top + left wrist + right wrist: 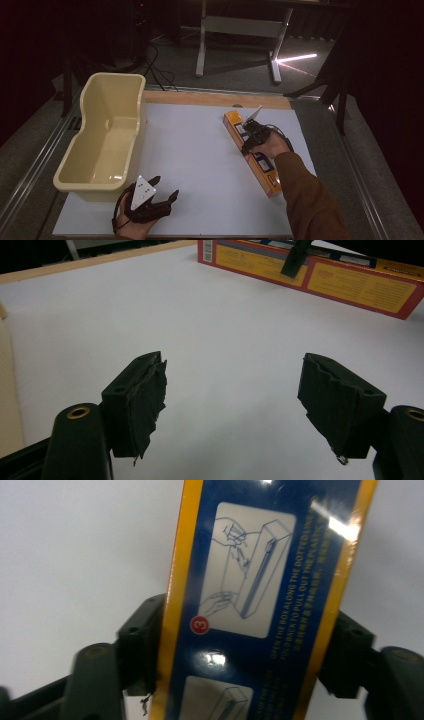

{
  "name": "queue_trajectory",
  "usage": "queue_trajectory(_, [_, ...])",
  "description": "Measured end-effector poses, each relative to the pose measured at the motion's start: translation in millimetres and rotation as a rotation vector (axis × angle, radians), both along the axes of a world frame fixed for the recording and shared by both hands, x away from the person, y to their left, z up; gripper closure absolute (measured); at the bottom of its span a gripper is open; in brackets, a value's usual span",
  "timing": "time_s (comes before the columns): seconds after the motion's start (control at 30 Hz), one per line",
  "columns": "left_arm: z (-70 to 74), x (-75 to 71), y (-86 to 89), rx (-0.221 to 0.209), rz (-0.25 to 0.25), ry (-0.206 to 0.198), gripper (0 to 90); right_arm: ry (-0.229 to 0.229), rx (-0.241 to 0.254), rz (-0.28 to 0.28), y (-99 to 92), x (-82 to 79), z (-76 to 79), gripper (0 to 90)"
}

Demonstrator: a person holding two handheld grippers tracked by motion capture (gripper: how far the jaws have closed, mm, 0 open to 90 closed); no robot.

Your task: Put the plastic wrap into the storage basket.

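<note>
Between the right hand-held gripper (240, 645) jaws, clamped, a box (260, 580) reads "ALONG THE DOTTED LINE".

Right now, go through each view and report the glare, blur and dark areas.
High view: the room behind the table is nearly black, with one bright streak on the floor. Left gripper view: even light, the open left gripper sharp, the long orange box softer behind. Right gripper view: white glare spots on the box's glossy blue face, and the print is slightly blurred.
</note>
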State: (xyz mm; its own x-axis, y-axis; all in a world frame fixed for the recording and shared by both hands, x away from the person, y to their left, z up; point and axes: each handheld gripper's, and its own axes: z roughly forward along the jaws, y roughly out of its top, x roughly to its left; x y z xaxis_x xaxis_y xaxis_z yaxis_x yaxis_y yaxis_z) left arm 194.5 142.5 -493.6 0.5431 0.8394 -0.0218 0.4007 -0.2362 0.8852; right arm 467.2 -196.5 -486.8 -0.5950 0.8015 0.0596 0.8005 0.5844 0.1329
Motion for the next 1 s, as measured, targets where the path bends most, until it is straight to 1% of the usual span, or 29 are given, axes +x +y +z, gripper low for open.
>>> queue_trajectory(0.03, [0.0,0.0,0.0,0.000,0.000,0.000,26.7,0.021,-0.011,-0.016,1.6,1.2,0.2,34.1])
queue_trajectory(0.07, [0.0,0.0,0.3,-0.001,0.001,0.000,26.7,0.052,-0.051,-0.065,5.6,2.9,1.9,37.1])
queue_trajectory(0.13, [-0.1,0.1,0.6,-0.003,0.004,0.001,26.7,0.055,-0.073,-0.091,8.7,3.0,2.5,37.9])
queue_trajectory(0.17, [0.0,0.2,0.8,-0.002,0.003,0.001,26.7,0.056,-0.073,-0.101,9.1,3.1,2.6,38.2])
queue_trajectory(0.33, [-0.1,0.8,0.9,0.001,0.004,0.002,26.7,0.076,-0.060,-0.126,8.8,0.3,3.5,38.6])
queue_trajectory(0.4, [-0.3,0.8,0.3,0.003,0.004,0.003,26.7,0.088,-0.054,-0.118,10.7,-2.6,4.7,38.6])
queue_trajectory(0.47, [-0.2,0.7,-0.1,0.007,0.002,0.002,26.7,0.084,-0.055,-0.101,14.0,-5.8,7.5,38.7])
queue_trajectory(0.57, [-0.3,0.7,0.0,0.007,0.002,0.003,26.8,0.082,-0.014,-0.105,17.8,-9.7,14.0,38.8])
queue_trajectory(0.6, [-0.3,0.7,0.0,0.007,0.002,0.003,26.8,0.082,-0.014,-0.105,17.8,-9.7,14.0,38.8])
queue_trajectory(0.63, [-0.3,0.7,0.0,0.007,0.002,0.003,26.8,0.090,0.008,-0.103,18.5,-10.4,16.7,38.8])
queue_trajectory(0.67, [-0.3,0.5,-0.1,0.008,0.002,0.002,26.8,0.100,0.051,-0.095,20.6,-12.0,23.1,38.8])
queue_trajectory(0.77, [-0.1,0.2,0.1,0.009,0.003,0.000,26.9,0.100,0.108,-0.083,23.7,-14.7,32.1,38.8])
queue_trajectory(0.8, [-0.1,0.2,0.1,0.009,0.003,0.000,26.9,0.100,0.108,-0.083,23.7,-14.7,32.1,38.8])
queue_trajectory(0.83, [-0.1,0.2,0.1,0.009,0.003,0.000,26.9,0.102,0.129,-0.079,25.0,-15.6,35.3,38.8])
queue_trajectory(0.87, [-0.2,0.1,-0.3,0.009,0.004,-0.001,26.9,0.115,0.182,-0.070,28.4,-17.6,42.5,38.8])
queue_trajectory(1.0, [-0.5,-0.1,-1.3,0.009,0.001,-0.003,27.0,0.143,0.293,-0.037,34.9,-20.9,53.0,38.8])
